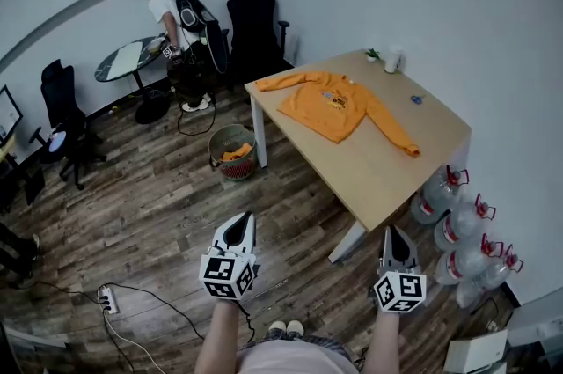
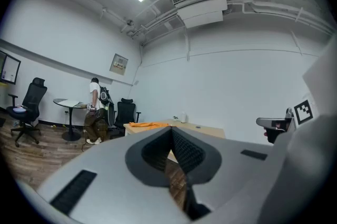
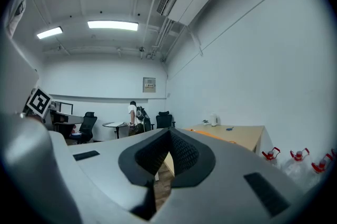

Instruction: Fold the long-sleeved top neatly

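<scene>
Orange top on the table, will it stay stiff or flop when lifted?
Probably floppy: the orange top lies limp and flat on the table. Its sleeve sprawls loose, so it would likely dangle. Likely light, and it may slide on the smooth wood when pushed.

Orange long-sleeved top (image 1: 332, 104), pale wood table (image 1: 396, 165), dark brown plank floor (image 1: 149, 205). Black-and-white square markers on the grey left gripper (image 1: 242, 219) and right gripper (image 1: 398, 231).
</scene>
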`<action>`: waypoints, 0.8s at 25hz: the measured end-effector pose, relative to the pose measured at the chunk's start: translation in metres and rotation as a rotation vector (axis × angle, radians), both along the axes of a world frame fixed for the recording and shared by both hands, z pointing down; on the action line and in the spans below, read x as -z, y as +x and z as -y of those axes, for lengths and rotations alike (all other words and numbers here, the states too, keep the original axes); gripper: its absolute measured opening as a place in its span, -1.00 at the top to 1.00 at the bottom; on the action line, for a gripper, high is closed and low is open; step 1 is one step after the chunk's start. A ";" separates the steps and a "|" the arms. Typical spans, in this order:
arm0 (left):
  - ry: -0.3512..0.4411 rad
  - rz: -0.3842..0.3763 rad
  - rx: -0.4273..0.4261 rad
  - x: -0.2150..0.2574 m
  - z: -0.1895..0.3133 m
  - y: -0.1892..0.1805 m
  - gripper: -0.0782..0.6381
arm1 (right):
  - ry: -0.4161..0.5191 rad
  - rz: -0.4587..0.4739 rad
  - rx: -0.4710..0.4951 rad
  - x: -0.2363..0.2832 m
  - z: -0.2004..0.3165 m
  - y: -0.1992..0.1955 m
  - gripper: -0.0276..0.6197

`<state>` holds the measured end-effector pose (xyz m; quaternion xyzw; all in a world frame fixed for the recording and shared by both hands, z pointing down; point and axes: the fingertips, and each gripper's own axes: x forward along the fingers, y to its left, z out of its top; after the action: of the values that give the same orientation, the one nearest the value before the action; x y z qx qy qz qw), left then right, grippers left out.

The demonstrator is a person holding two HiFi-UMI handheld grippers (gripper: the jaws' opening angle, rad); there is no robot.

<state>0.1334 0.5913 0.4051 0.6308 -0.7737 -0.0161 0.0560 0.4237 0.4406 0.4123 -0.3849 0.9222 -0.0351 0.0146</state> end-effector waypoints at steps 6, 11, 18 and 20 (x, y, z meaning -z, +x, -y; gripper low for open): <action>-0.010 -0.018 -0.033 -0.008 0.003 0.004 0.78 | -0.021 0.003 0.001 -0.006 0.000 -0.002 0.89; 0.030 -0.052 -0.066 -0.001 0.005 -0.001 0.62 | -0.028 0.073 0.049 0.006 -0.004 -0.009 0.53; 0.067 -0.086 -0.140 0.000 0.012 -0.007 -0.35 | -0.028 0.076 0.089 0.006 -0.003 -0.023 -0.45; 0.057 -0.091 -0.142 -0.004 0.014 -0.011 -0.41 | -0.046 0.077 0.086 0.001 -0.001 -0.028 -0.52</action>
<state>0.1221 0.5768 0.4092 0.6840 -0.7230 -0.0628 0.0741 0.3961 0.4419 0.4108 -0.3436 0.9355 -0.0718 0.0399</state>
